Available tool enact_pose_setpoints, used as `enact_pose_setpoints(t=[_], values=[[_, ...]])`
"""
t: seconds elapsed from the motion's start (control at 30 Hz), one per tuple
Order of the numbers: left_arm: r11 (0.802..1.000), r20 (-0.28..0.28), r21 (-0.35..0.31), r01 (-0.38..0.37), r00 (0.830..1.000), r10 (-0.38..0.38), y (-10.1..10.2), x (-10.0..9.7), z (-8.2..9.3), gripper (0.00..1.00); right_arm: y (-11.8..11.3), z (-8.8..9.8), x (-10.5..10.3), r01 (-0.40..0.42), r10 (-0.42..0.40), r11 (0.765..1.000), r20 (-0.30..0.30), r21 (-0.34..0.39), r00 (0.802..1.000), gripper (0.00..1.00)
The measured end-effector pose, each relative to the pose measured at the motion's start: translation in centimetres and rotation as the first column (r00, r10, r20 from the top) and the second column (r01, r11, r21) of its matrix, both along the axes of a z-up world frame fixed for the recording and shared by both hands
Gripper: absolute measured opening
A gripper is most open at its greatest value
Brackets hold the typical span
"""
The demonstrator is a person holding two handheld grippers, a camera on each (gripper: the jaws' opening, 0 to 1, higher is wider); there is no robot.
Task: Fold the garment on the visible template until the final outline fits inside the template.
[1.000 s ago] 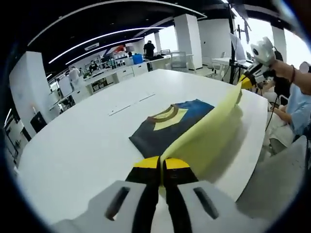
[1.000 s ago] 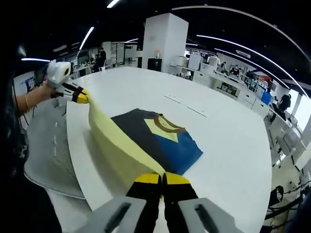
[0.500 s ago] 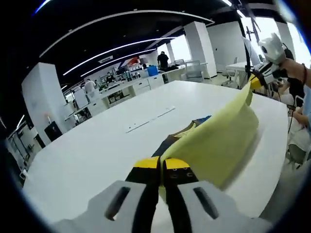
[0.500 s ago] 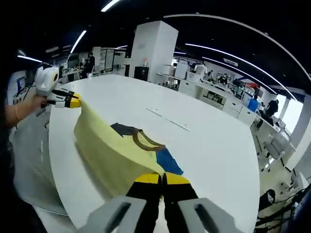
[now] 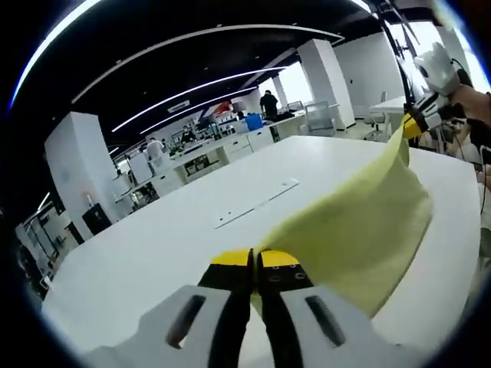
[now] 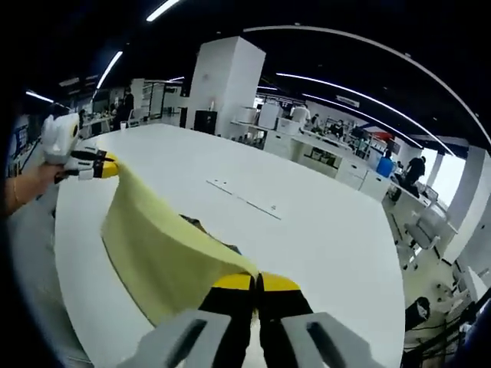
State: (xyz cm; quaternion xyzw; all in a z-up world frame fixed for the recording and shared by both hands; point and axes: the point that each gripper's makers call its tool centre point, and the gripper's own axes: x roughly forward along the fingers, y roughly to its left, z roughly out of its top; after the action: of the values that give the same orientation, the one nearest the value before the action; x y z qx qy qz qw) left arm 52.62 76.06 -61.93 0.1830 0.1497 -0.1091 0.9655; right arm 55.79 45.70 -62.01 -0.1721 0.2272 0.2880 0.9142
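Observation:
The garment (image 5: 353, 230) is a shirt with a pale yellow underside, its lifted edge stretched taut between both grippers above the white table (image 5: 153, 245). My left gripper (image 5: 254, 261) is shut on one corner of that edge. The right gripper (image 5: 414, 126), held in a hand, pinches the other corner at the upper right. In the right gripper view my right gripper (image 6: 256, 282) is shut on the yellow cloth (image 6: 161, 245), and the left gripper (image 6: 103, 169) grips the far corner. A dark sliver of the shirt (image 6: 211, 232) peeks out beneath. Thin template marks (image 5: 257, 205) (image 6: 245, 199) lie beyond.
The table's rounded edge (image 6: 65, 261) runs close on the person's side. Beyond the table stand a white pillar (image 6: 222, 84), rows of desks (image 5: 230, 142) and several people in the background. A chair (image 6: 441, 222) sits past the far edge.
Both grippers have carried the yellow edge up and forward over the shirt. The blue front and brown collar, open to view a second ago, are now almost wholly covered.

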Motion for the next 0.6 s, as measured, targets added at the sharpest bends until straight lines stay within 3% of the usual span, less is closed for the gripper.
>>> enact_pose_setpoints(t=[0.23, 0.6], values=[[1.0, -0.022, -0.007, -0.023, 0.999, 0.023, 0.2, 2.2, -1.6, 0.0, 0.3, -1.5, 1.8, 0.018, -0.018, 1.0, -0.023, -0.006, 1.0, 0.0], [0.999, -0.111, 0.033, -0.041, 0.993, 0.044, 0.5, 4.8, -6.3, 0.0, 0.4, -5.5, 3.9, 0.023, -0.028, 0.998, -0.095, -0.053, 0.995, 0.0]])
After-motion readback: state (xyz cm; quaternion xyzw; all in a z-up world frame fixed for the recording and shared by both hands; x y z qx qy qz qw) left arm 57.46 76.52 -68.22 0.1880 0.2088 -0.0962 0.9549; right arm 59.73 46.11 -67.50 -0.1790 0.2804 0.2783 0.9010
